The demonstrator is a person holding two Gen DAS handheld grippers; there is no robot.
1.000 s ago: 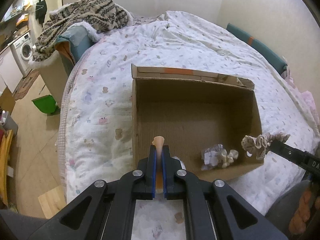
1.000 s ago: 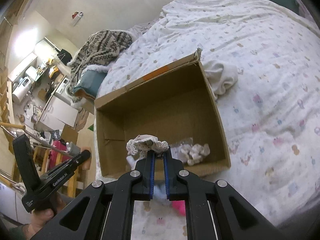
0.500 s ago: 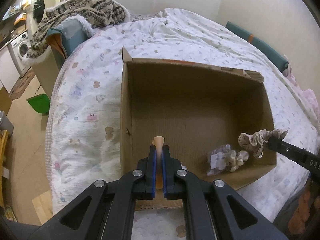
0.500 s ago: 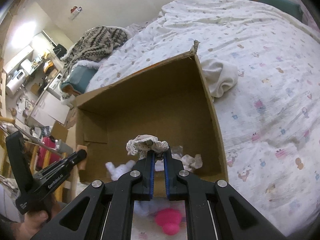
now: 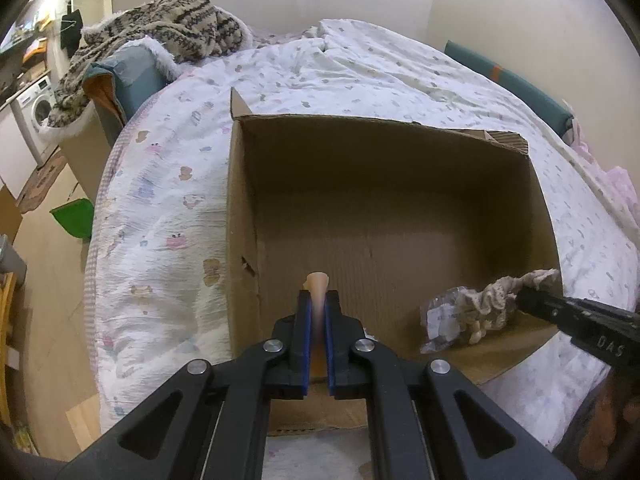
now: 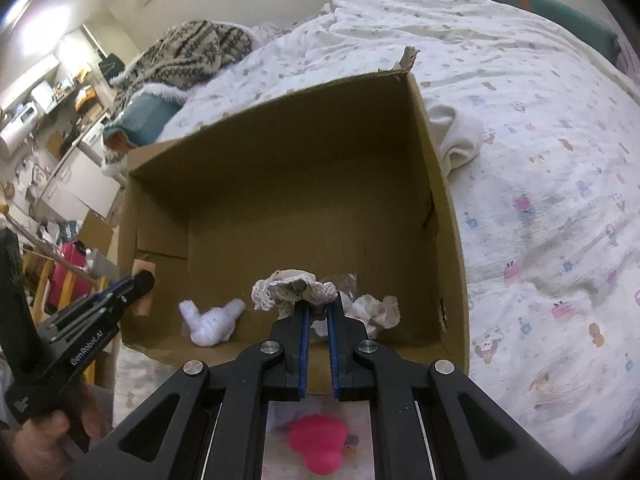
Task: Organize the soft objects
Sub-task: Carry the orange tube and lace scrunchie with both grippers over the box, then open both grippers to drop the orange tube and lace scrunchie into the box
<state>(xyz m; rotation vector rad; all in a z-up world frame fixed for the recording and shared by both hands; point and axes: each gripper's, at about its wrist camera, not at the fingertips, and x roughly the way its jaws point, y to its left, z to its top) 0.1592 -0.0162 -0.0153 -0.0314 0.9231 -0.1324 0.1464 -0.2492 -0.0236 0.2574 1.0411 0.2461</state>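
Left view: the left hand-held gripper (image 5: 316, 312) pinches a peach soft thing (image 5: 317, 285) (it points to 12 o'clock) over the box (image 5: 240, 200), with lots of open floor ahead.

Right view: the right hand-held gripper (image 6: 317, 312) grips a lacy scrunchie (image 6: 294, 289) just inside the near wall; drop room is straight below

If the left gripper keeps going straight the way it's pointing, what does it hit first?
Probably the inside of the cardboard box. The left gripper, shut on a peach-coloured soft object, points over the near wall at bare floor; nothing else shows in that line, though depth is unclear.
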